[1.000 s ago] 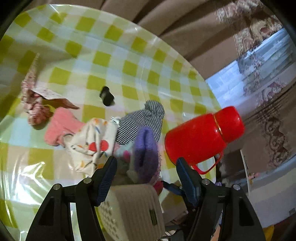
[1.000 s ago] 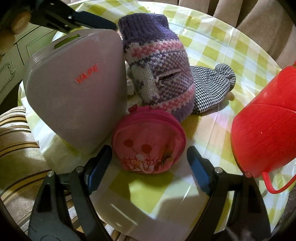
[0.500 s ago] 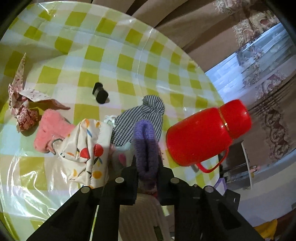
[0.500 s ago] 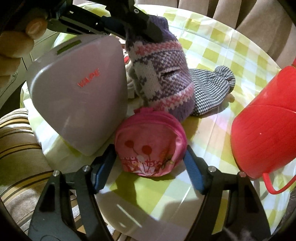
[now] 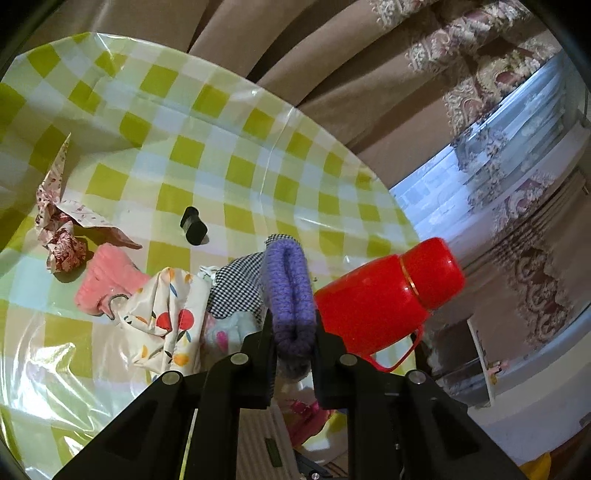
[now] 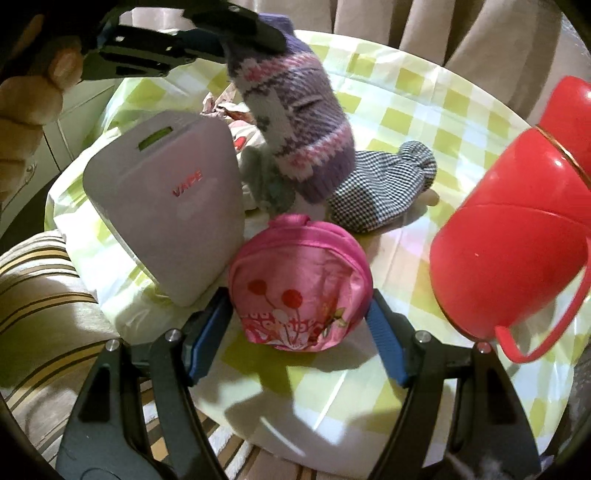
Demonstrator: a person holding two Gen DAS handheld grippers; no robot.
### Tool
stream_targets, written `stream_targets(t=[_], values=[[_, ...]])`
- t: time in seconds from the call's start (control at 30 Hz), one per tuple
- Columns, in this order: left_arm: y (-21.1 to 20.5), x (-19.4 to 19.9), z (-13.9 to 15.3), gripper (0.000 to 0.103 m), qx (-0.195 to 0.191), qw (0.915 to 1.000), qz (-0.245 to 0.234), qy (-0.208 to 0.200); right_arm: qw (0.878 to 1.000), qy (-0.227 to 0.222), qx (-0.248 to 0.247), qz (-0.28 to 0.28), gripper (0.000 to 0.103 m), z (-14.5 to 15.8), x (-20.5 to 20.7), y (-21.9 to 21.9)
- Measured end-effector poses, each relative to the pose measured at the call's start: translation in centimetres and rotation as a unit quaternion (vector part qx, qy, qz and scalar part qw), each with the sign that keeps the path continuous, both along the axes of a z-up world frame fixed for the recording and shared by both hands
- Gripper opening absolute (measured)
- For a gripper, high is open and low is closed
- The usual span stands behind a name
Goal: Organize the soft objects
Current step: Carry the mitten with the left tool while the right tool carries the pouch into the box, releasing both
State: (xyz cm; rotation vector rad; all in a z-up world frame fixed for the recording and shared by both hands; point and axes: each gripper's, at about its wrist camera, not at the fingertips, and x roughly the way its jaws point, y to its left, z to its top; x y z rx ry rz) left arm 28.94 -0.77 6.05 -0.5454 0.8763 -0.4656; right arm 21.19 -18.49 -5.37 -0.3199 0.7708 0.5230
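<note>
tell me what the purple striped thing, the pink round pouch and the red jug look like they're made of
Purple striped thing: knitted wool or acrylic yarn, matte; the stitch loops and ribbed cuff show. Pink round pouch: thin synthetic fabric, probably nylon or satin polyester, with a slight sheen, fine wrinkles and a printed cherry design. Red jug: hard moulded plastic by the look, glossy with bright highlights and a thin gold band at the cap.

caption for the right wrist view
Right gripper closed on pink pouch; left gripper lifts purple knitted sock.
</note>
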Motion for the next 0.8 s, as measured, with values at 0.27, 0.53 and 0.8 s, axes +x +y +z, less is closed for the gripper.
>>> stream_targets(t=[0.27, 0.53, 0.8], values=[[-0.6, -2.2, 0.9, 0.016, -0.011, 0.9999, 0.004, -0.012, 0.999, 0.002, 0.017, -0.029, 0.076, 1.1, -1.1, -2.4], [-1.7, -4.5, 1.7, 0.016, -0.018, 0.9996, 0.001, -0.021, 0.998, 0.003, 0.029, -0.053, 0.076, 2.2, -3.4, -5.0], [-2.8, -7.1, 2.6, 0.016, -0.029, 0.9992, -0.004, -0.029, 0.996, 0.000, 0.041, -0.075, 0.076, 3.3, -5.9, -7.7]])
